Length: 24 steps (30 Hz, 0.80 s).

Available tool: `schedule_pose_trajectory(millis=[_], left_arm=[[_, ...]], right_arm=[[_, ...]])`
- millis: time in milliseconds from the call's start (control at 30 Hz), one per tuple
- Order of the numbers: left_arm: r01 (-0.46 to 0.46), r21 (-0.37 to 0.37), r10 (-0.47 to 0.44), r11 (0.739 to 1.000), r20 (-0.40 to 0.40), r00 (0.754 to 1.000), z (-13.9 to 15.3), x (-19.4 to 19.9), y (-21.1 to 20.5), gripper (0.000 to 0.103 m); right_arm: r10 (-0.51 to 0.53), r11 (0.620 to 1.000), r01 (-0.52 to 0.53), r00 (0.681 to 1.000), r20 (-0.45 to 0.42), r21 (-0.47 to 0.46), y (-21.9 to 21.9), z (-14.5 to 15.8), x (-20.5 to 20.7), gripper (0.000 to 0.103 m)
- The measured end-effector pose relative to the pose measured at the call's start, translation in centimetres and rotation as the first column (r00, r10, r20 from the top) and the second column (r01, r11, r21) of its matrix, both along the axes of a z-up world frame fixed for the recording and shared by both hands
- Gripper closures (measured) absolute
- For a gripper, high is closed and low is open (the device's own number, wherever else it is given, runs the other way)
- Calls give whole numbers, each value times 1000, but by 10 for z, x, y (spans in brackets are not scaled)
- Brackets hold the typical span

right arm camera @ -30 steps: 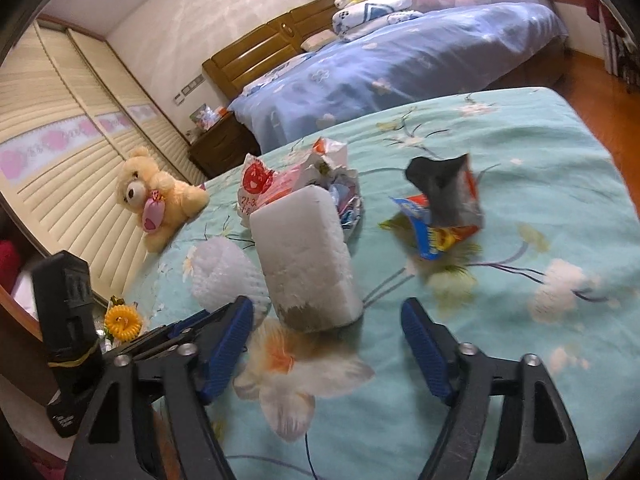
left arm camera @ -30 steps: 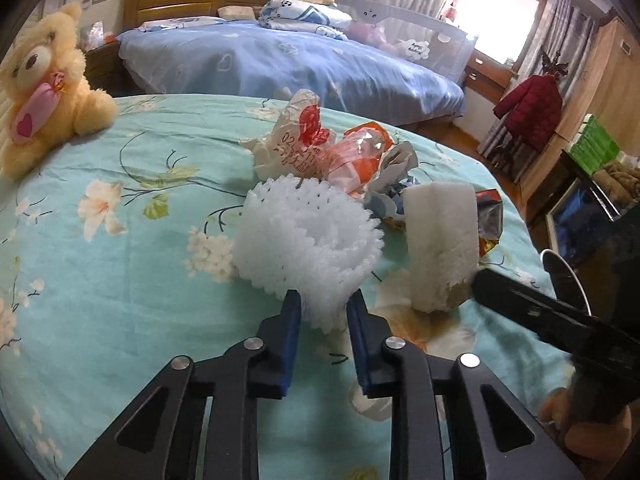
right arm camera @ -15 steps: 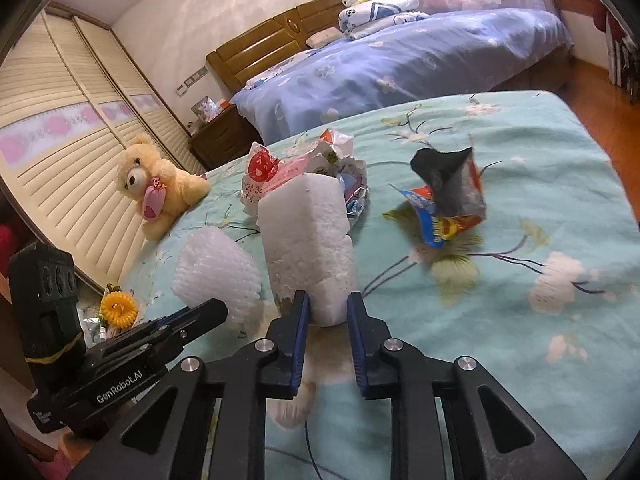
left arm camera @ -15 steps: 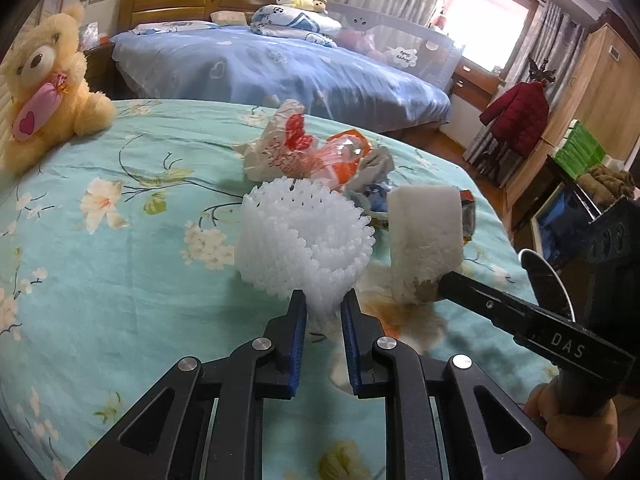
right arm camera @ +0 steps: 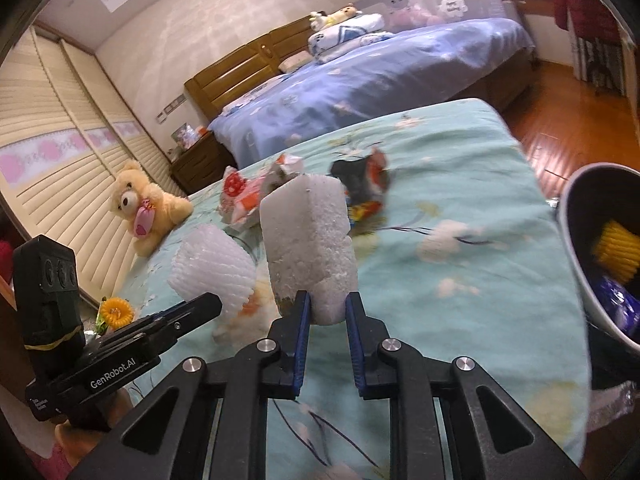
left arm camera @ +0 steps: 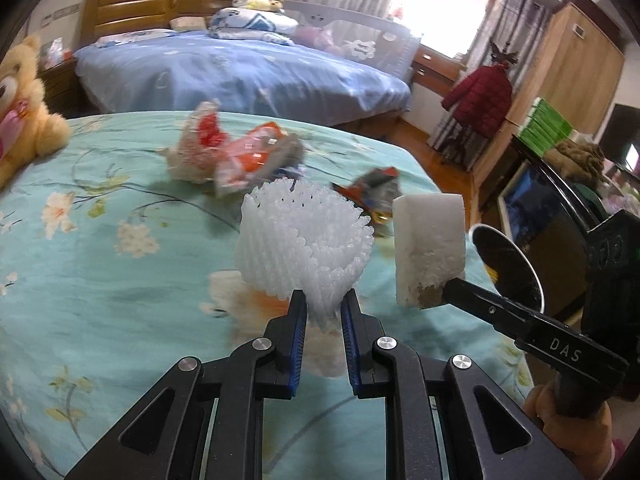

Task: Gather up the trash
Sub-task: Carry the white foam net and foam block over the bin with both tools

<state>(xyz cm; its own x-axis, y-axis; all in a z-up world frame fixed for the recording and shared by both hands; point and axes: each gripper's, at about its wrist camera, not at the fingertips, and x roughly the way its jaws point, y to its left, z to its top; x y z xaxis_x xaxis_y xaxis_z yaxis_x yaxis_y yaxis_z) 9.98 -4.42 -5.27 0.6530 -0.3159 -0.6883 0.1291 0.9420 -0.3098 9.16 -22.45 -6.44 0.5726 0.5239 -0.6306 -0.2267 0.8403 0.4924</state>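
Observation:
My left gripper is shut on a white foam fruit net and holds it above the flowered teal bedspread. My right gripper is shut on a white styrofoam block, also lifted. The block shows in the left wrist view, the net in the right wrist view. Crumpled wrappers and a dark snack bag lie farther back on the bedspread. A dark trash bin with trash inside stands at the right.
A teddy bear sits at the left of the bed. A blue-covered bed stands behind. Wooden floor lies to the right. The bin's rim is beside the bed's right edge.
Both grippers have risen with their loads and swung right; the right gripper closed on the block a second ago. The trash bin has come into the right wrist view.

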Motion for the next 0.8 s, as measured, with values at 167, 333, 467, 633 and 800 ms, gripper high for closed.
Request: schedule_pose_trajectory(millis=[167, 333, 467, 633, 800], left_arm=[[46, 4, -46, 999, 1, 999, 0, 1, -19, 87], [101, 13, -101, 995, 5, 995, 3, 5, -38, 87], [139, 20, -139, 990, 5, 990, 2, 7, -53, 87], [180, 33, -180, 983, 6, 984, 3, 9, -77, 87], [209, 35, -210, 977, 7, 978, 5, 11, -97, 87]], right_arm=[[-48, 999, 48, 999, 5, -4, -23, 1, -11, 85], [-91, 996, 91, 996, 9, 5, -45, 3, -20, 85], [-122, 992, 122, 993, 7, 9, -63, 1, -26, 85], [-154, 988, 154, 988, 3, 12, -81, 0, -33, 85], [-186, 982, 186, 982, 2, 18, -96, 0, -37, 85]])
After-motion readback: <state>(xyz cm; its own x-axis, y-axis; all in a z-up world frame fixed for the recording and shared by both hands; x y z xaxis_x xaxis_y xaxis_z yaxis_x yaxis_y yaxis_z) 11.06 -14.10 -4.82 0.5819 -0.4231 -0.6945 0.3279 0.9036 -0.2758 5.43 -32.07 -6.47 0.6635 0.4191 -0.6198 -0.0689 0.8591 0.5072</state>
